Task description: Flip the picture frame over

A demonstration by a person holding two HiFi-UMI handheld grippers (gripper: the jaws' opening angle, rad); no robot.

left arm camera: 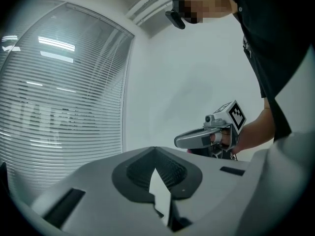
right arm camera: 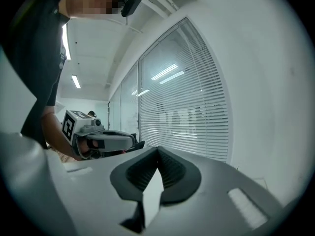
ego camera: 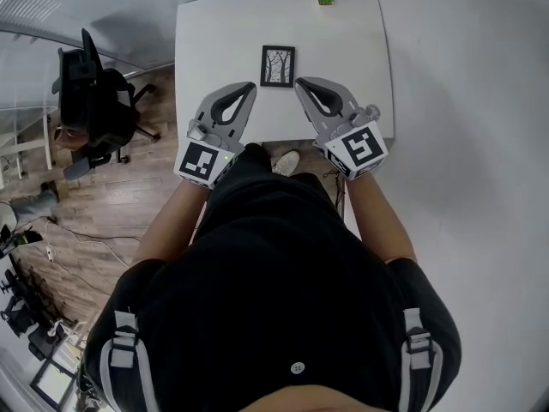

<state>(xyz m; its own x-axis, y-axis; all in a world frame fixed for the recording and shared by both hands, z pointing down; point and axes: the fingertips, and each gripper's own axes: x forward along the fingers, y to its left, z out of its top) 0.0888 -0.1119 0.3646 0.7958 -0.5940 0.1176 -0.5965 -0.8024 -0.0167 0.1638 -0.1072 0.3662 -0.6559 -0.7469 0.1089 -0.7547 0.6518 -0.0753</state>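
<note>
In the head view, the picture frame [ego camera: 277, 66] lies flat on the white desk [ego camera: 206, 50], picture side up. The left gripper [ego camera: 251, 85] and the right gripper [ego camera: 299, 81] point at it, one near each side.

In the left gripper view, the fingers [left arm camera: 174, 173] are pressed together with nothing between them.

In the right gripper view, the fingers [right arm camera: 174, 173] are pressed together too, and empty.
</note>
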